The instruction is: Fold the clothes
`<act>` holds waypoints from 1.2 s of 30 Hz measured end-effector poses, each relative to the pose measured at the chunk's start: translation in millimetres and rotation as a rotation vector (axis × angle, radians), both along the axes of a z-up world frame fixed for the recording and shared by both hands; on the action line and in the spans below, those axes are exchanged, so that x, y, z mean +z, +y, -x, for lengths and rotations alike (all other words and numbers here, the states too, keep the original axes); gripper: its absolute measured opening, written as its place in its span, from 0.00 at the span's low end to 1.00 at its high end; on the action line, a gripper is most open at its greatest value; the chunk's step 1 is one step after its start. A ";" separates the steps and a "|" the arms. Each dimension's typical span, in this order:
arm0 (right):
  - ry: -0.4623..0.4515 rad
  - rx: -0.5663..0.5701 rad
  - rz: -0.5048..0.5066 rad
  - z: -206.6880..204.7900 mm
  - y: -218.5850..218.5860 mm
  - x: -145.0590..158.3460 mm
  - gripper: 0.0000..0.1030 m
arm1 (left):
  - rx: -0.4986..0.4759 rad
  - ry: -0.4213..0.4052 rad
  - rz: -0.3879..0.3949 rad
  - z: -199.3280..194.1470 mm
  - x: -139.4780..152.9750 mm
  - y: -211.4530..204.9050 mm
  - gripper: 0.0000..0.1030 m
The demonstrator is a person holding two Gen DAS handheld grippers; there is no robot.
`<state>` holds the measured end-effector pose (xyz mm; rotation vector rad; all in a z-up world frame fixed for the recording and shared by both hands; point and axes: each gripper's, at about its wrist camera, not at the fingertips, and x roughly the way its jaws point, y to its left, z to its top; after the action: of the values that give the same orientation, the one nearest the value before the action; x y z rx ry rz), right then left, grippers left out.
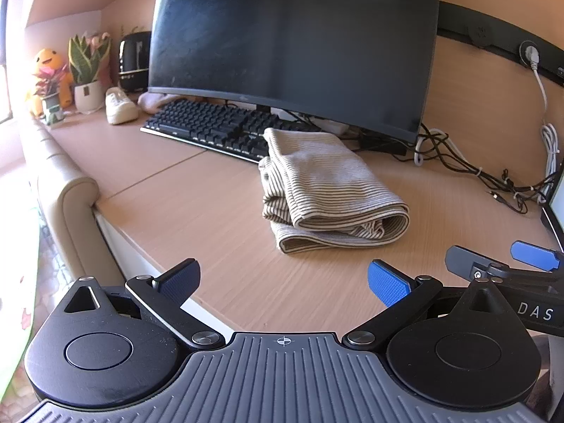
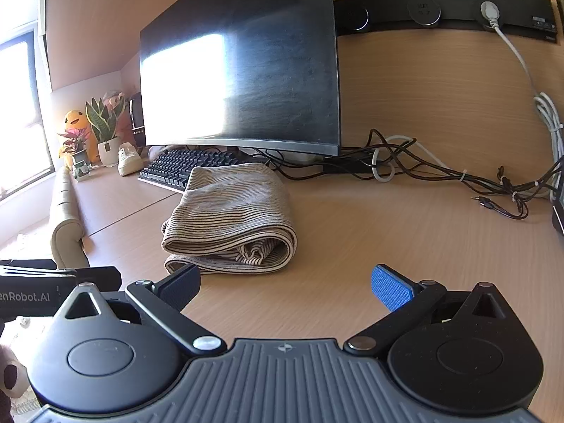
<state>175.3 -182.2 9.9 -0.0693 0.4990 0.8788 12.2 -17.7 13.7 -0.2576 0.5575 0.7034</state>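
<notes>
Seen from the left wrist, the left gripper [image 1: 283,283] has its fingers spread wide and holds nothing. The striped garment [image 1: 328,190] lies on the wooden desk [image 1: 183,218] ahead of them, toward 1 o'clock from the gap and well apart from both pads. At 3 o'clock in this view the right gripper [image 1: 500,261] shows in part, its blue pad held away from the opposite black finger.

From the right wrist, the right gripper [image 2: 286,287] also has its fingers spread and empty. Here the garment [image 2: 232,218] sits toward 11 o'clock from the gap, its near edge just beyond the left finger [image 2: 181,283]; whether they touch cannot be told.

The garment is beige with thin dark stripes, folded into a thick stack of layers, with rolled folds and a crumpled inner layer showing at the near end. Its long axis runs away from the grippers toward the keyboard [image 1: 211,127] and monitor [image 1: 292,46], the far end lying against the keyboard's near right corner.
</notes>
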 end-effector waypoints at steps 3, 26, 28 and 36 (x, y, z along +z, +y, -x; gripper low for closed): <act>0.000 -0.002 0.000 0.3 0.2 0.5 1.00 | -0.002 0.000 -0.002 -0.3 0.4 -0.8 1.00; 0.015 -0.005 0.013 -2.0 1.3 -1.8 1.00 | -0.007 0.008 0.020 -4.0 -2.4 3.5 1.00; 0.017 -0.006 0.013 -2.6 1.5 -2.2 1.00 | -0.009 0.008 0.020 -4.5 -2.5 4.2 1.00; 0.035 -0.021 0.017 -5.9 6.1 -4.6 1.00 | -0.029 0.001 0.030 -8.3 -3.0 13.3 1.00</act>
<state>181.3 -176.1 5.3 -0.0640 0.5390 0.8561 20.5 -4.4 10.7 -0.2766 0.5724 0.6679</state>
